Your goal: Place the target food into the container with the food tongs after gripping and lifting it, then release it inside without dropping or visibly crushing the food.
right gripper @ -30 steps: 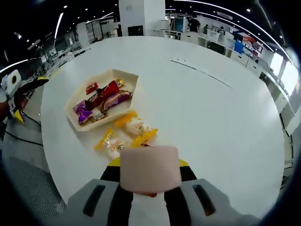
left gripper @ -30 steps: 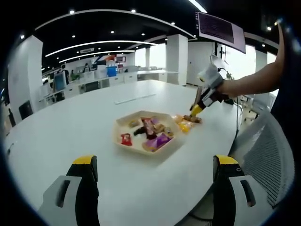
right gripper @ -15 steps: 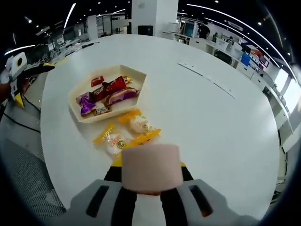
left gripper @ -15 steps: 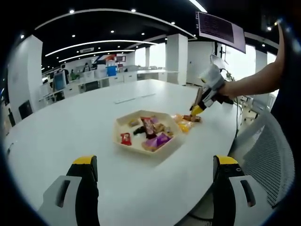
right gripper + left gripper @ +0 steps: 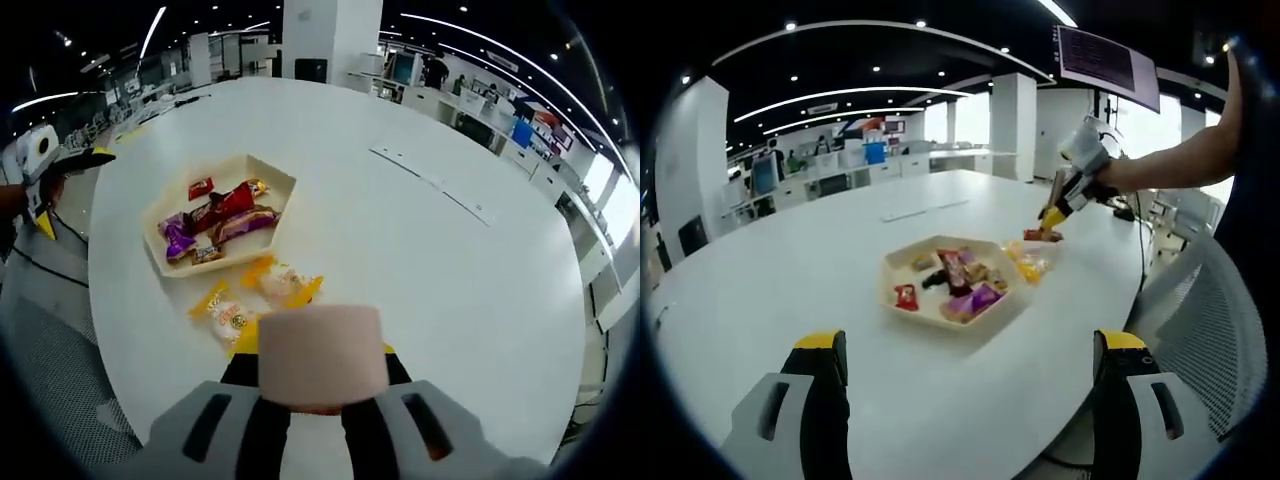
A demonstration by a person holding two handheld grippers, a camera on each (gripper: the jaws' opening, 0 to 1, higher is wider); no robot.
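Note:
A pale pink, soft-looking food piece (image 5: pixel 320 345) sits between the jaws of my right gripper (image 5: pixel 317 372), which is shut on it above the white table. From the left gripper view, the right gripper (image 5: pixel 1051 220) hangs over the table just beyond the tray, with a small brownish piece (image 5: pixel 1042 236) at its tips. The beige hexagonal tray (image 5: pixel 152 232) (image 5: pixel 887 282) holds several wrapped sweets. Two yellow-wrapped candies (image 5: pixel 283 283) (image 5: pixel 1026 264) lie on the table between tray and right gripper. My left gripper (image 5: pixel 970 345) stands wide open near the table's edge, holding nothing.
The big white round table (image 5: pixel 790 270) has a long flat strip (image 5: pixel 430 183) lying on its far side. A mesh office chair (image 5: pixel 1205 320) stands at the table's edge. The left gripper (image 5: pixel 40 170) and a hand show at the left rim of the right gripper view.
My right gripper has risen off the table with the pink piece still in it, away from the yellow candies. The left gripper has stayed still and open.

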